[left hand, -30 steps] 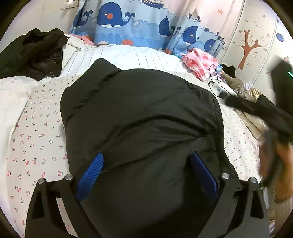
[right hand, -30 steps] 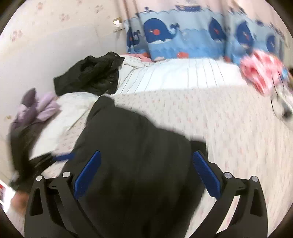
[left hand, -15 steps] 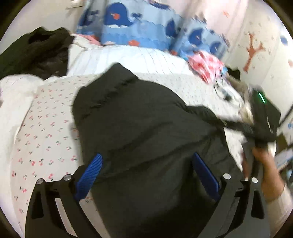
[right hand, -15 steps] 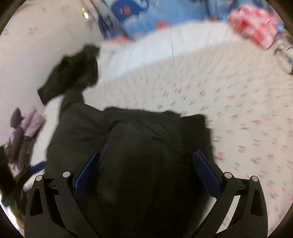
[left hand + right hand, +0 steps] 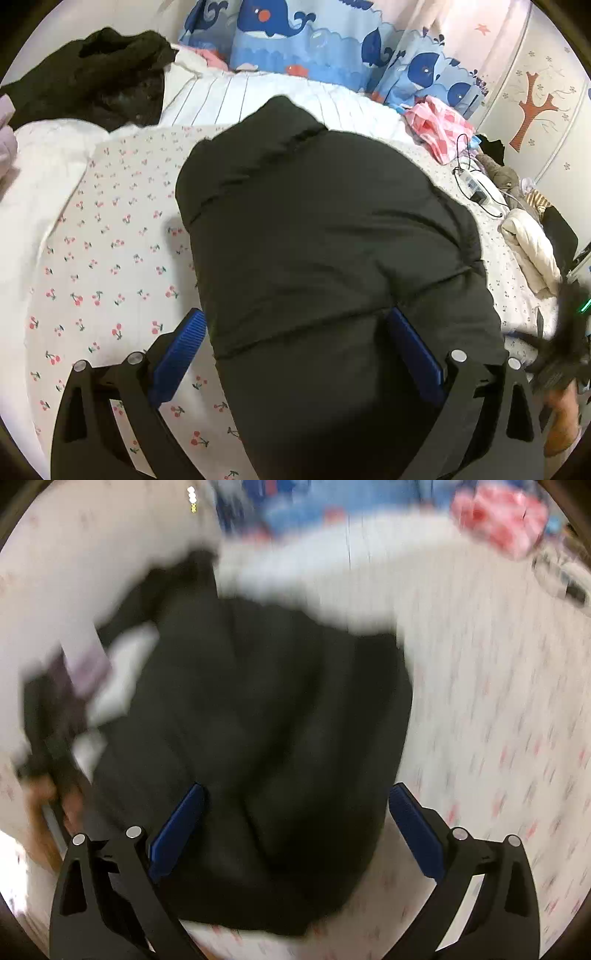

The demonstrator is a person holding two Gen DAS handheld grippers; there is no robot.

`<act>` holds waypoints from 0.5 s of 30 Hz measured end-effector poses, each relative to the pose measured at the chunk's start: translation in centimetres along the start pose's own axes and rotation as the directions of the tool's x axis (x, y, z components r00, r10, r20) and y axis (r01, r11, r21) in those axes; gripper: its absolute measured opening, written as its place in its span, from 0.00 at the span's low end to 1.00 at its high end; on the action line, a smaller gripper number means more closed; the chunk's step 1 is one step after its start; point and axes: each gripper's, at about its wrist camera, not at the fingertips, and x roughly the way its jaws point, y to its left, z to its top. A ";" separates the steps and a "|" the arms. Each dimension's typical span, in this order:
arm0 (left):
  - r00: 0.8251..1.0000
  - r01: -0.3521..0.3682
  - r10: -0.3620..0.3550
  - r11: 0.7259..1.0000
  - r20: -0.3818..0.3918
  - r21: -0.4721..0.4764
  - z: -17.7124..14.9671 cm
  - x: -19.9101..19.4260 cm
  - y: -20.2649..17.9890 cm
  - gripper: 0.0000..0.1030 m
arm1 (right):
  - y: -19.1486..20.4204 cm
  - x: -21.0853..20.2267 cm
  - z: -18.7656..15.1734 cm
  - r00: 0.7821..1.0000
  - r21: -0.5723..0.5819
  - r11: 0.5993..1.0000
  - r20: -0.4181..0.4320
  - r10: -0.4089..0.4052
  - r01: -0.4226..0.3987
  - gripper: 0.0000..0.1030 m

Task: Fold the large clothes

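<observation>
A large black padded jacket (image 5: 325, 236) lies folded in a thick bundle on the cherry-print bed sheet (image 5: 110, 258). My left gripper (image 5: 295, 354) is open, its blue pads (image 5: 177, 354) either side of the jacket's near end, holding nothing. In the blurred right wrist view the same jacket (image 5: 266, 716) lies below my right gripper (image 5: 295, 830), which is open and empty above it. The right gripper also shows in the left wrist view (image 5: 565, 354) at the far right edge, held by a hand.
A second black garment (image 5: 92, 70) lies at the back left. A white striped quilt (image 5: 236, 99), whale-print curtain (image 5: 306, 40), pink checked cloth (image 5: 439, 125), a charger with cable (image 5: 476, 188) and a cream garment (image 5: 532, 247) sit around the bed's far and right sides.
The right gripper has swung from the jacket's right side out to the bed's right edge and its view is now blurred with motion. The left gripper shifted slightly left over the jacket.
</observation>
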 end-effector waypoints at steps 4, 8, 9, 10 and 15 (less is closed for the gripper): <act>1.000 -0.003 0.003 1.000 -0.007 0.000 -0.2 0.0 -0.2 0.92 | 0.0 1.0 -1.7 0.984 0.084 0.985 -0.083 0.155 -0.148 0.94; 1.000 -0.002 0.002 1.000 0.010 0.012 -0.3 -0.3 -0.6 0.92 | -0.5 -2.2 -1.5 1.000 0.059 0.998 -0.007 -0.009 0.010 0.94; 1.000 0.002 -0.002 1.000 0.022 0.006 -0.1 -0.6 -0.6 0.92 | 0.0 -3.6 -0.8 0.997 0.042 0.998 0.055 -0.056 0.054 0.94; 0.999 0.007 -0.007 1.000 0.032 0.003 -0.1 -0.8 -0.6 0.92 | 0.8 -5.0 0.1 0.988 0.021 0.995 0.122 -0.096 0.094 0.94; 0.999 0.006 -0.006 1.000 0.040 0.020 0.2 -0.7 -1.3 0.92 | 6.3 -6.7 6.3 0.940 -0.143 0.976 0.321 -0.112 0.165 0.94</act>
